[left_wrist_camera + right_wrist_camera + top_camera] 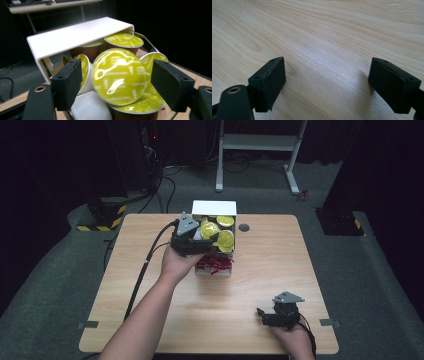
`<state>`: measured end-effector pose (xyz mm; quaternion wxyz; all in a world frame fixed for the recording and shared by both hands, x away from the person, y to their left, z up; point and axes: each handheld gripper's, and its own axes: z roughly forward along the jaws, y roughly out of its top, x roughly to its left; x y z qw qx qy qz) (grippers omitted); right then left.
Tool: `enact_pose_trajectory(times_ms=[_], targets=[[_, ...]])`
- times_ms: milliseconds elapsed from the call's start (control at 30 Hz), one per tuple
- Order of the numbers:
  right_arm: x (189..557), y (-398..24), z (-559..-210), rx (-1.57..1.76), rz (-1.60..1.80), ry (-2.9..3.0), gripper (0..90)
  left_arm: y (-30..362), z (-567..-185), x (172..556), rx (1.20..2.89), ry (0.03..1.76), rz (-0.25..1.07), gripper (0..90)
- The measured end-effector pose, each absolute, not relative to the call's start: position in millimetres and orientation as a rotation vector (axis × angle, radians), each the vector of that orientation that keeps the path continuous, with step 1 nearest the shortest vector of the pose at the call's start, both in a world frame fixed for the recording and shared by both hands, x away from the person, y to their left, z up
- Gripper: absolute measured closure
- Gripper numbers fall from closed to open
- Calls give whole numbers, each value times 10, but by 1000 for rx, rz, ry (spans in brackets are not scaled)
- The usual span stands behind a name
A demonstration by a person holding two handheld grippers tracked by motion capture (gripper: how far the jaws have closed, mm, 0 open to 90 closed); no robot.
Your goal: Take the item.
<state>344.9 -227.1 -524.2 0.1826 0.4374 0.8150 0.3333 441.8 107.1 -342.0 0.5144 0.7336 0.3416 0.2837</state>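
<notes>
capsule lids (117, 75): glossy foil, probably | table (324, 37): matt pale wood | rack (75, 35): smooth white

dark lab: hazard-striped stands (102, 216), floor cables (165, 185)

Saw a light wooden table (150, 320) with a plain grain, standing on grey carpet (370, 270). Noted a small round dark grommet (244, 227) set in the tabletop near its far edge. Found two grey tape tabs at the near corners, one on the left (88, 324) and one on the right (326, 322). Beyond the table, made out a white desk frame (260, 142) on two legs, with a small red object (303, 195) just beside its right foot. Spotted black cables (167, 190) trailing over the floor at the far left. Saw dark stands with yellow-and-black striped bases on either side, left (102, 217) and right (345, 222). Could not make out the dark background.
</notes>
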Motion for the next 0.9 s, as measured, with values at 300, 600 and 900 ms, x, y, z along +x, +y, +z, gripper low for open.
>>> enact_pose_trajectory(times_ms=[300,600,900], targets=[[3446,-2270,-5242,1233,940,2298,146,1009,-3461,4491,1791,864,695,207],[3448,-2273,-5243,1226,940,2300,146,1021,-3461,4472,1787,845,718,324],[3450,-2274,-5243,1223,940,2301,146,1019,-3459,4418,1780,828,743,378]])
